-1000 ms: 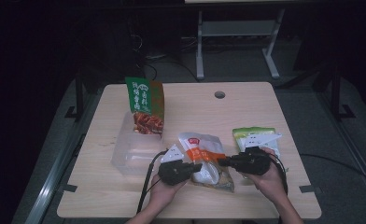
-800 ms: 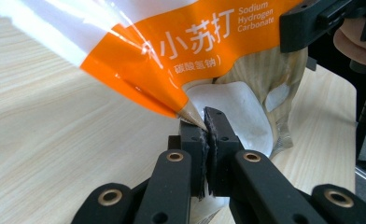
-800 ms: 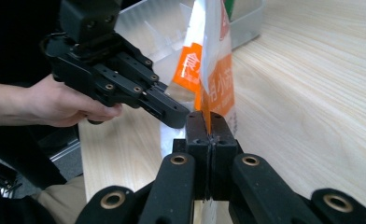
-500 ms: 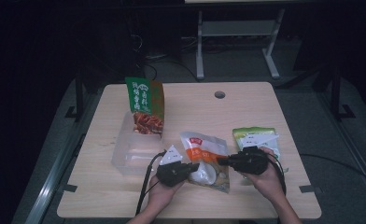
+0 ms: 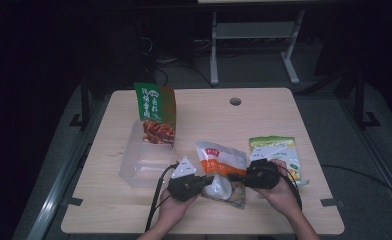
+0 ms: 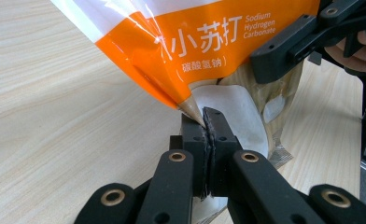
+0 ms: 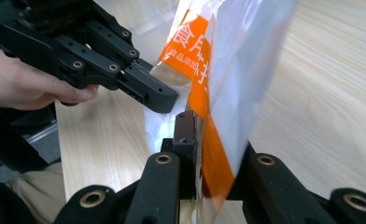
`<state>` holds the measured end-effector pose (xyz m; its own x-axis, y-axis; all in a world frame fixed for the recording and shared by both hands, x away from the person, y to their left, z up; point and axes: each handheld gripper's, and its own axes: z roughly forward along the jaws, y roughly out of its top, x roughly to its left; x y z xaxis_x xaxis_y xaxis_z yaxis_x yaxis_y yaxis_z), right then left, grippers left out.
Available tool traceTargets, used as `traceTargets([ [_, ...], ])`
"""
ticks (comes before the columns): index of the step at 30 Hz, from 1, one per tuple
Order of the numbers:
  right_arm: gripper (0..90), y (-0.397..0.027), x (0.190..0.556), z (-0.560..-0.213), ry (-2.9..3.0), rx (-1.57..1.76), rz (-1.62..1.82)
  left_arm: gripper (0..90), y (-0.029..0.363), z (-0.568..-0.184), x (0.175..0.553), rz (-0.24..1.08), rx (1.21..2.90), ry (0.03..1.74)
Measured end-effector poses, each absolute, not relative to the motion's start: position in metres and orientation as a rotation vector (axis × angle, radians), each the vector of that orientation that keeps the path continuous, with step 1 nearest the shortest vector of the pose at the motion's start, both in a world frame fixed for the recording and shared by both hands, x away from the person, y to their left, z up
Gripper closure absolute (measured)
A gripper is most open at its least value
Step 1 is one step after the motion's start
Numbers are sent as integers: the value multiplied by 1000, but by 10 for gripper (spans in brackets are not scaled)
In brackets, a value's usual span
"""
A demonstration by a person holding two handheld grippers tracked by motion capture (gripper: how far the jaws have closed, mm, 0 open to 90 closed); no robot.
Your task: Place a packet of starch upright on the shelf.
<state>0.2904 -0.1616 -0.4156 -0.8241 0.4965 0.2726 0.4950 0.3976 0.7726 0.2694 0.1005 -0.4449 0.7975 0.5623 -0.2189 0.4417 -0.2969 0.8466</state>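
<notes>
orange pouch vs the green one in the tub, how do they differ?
The orange pouch lies low at the table's near edge, clamped by the left gripper and with the right gripper at its other side; the green pouch stands upright in the clear tub, untouched. The orange pouch is orange and white with white powder inside; the green pouch is green on top with a reddish food picture. Both are printed plastic pouches.

table: light wood [image 5: 264, 120] | floor: dark grey [image 5: 334, 65] | rack: white [image 5: 254, 30] | room: dim
</notes>
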Motion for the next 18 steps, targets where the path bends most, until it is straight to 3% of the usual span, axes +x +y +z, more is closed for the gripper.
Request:
traceTargets([
  [9,877,-160,290,-414,2627,953,1408,884,101,-445,270,136,1932,755],
  [18,893,-163,288,-410,2607,956,1427,878,100,-444,269,126,1911,757],
])
